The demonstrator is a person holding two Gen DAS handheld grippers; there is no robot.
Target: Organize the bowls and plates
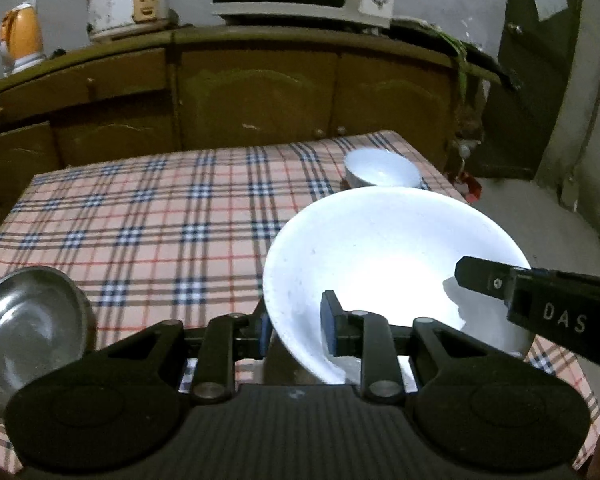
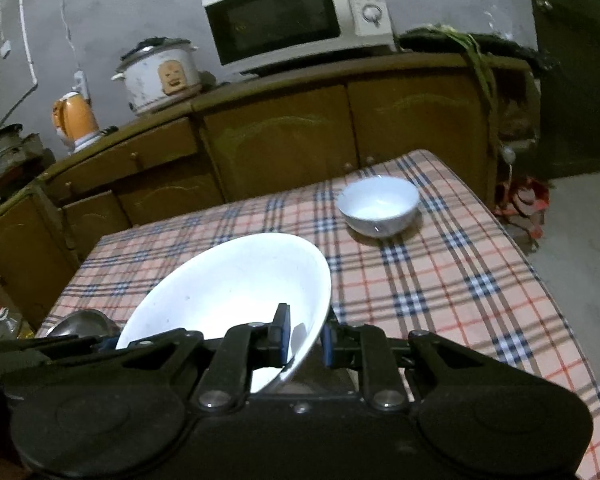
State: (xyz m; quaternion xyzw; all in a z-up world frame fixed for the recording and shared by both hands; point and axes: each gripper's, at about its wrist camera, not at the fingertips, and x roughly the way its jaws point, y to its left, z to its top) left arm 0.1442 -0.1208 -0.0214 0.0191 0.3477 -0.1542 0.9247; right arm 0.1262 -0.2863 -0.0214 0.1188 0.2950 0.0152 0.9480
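Between both claws: big white bowl [image 1: 380, 264], held tilted above the checked surface [image 1: 140, 220]. Left claw [image 1: 296, 326] pinches its near-left rim, one finger inside, one outside. Right claw [image 2: 306, 336] pinches the opposite rim the same way. Small white bowl [image 2: 378, 206] sits ahead of the right claw; steel bowl [image 1: 28, 328] left of the left claw

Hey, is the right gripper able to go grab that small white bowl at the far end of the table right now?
Probably not yet. The right gripper is clamped on the rim of the big white bowl, as is the left gripper. The tablecloth toward the small white bowl looks clear.
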